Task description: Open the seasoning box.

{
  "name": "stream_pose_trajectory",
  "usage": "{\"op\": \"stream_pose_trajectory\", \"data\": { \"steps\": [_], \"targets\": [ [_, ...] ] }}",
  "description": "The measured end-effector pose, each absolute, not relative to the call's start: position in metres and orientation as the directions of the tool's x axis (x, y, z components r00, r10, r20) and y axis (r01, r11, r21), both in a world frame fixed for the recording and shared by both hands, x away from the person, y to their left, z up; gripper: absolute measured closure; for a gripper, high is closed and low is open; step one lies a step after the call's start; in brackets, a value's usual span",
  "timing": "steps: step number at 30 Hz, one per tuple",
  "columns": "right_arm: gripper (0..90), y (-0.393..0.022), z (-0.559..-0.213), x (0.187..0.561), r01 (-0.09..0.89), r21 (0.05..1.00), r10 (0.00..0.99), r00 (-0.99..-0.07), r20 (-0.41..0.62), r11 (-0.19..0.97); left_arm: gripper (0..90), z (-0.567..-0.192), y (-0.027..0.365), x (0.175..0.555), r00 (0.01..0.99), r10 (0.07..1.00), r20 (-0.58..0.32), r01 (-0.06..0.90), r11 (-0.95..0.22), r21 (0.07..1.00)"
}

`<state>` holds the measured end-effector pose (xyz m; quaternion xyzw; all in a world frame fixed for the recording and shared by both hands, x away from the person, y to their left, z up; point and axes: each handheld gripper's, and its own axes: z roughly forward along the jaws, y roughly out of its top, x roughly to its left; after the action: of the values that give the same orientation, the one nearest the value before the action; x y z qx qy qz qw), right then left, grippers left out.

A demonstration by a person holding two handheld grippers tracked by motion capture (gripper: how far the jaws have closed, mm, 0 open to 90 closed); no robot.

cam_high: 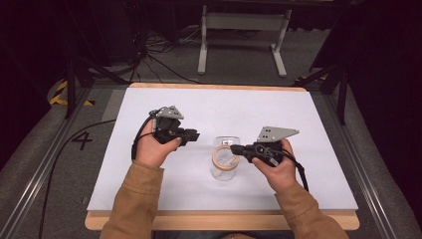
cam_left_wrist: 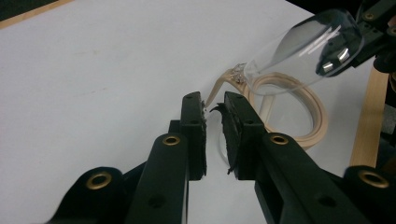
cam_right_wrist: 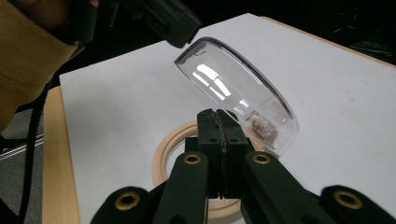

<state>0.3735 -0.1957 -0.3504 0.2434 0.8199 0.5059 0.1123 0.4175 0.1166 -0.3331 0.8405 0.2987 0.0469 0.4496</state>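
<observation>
A beige ring lies flat on the white sheet. A clear plastic lid stands tilted up over it, joined to the ring at a small hinge. My right gripper is shut on the lid's lower edge and holds it raised. My left gripper points at the hinge side with a narrow gap between its pads. A thin beige strip runs from the hinge to that gap, and the pads do not press on it.
The white sheet covers a wooden table top whose edge shows at the front. A person's hands in tan sleeves hold both grippers. Cables and a white frame stand on the floor beyond the table.
</observation>
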Motion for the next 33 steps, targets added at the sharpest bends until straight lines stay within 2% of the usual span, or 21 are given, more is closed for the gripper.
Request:
{"op": "stream_pose_trajectory", "data": {
  "steps": [11, 29, 33],
  "targets": [
    [90.0, -0.188, -0.341, 0.393, 0.274, 0.876, 0.517, -0.855, 0.034, 0.397, 76.5, -0.339, 0.139, 0.42, 0.753, 0.616, -0.23, 0.56, -0.417, 0.716],
    [90.0, -0.193, -0.344, 0.411, 0.286, 0.855, 0.548, -0.836, 0.003, 0.432, 75.0, -0.341, 0.154, 0.412, 0.732, 0.637, -0.242, 0.581, -0.399, 0.709],
    [90.0, -0.192, -0.34, 0.409, 0.271, 0.859, 0.54, -0.842, -0.008, 0.434, 70.7, -0.342, 0.157, 0.409, 0.727, 0.641, -0.246, 0.582, -0.384, 0.717]
  ]
}}
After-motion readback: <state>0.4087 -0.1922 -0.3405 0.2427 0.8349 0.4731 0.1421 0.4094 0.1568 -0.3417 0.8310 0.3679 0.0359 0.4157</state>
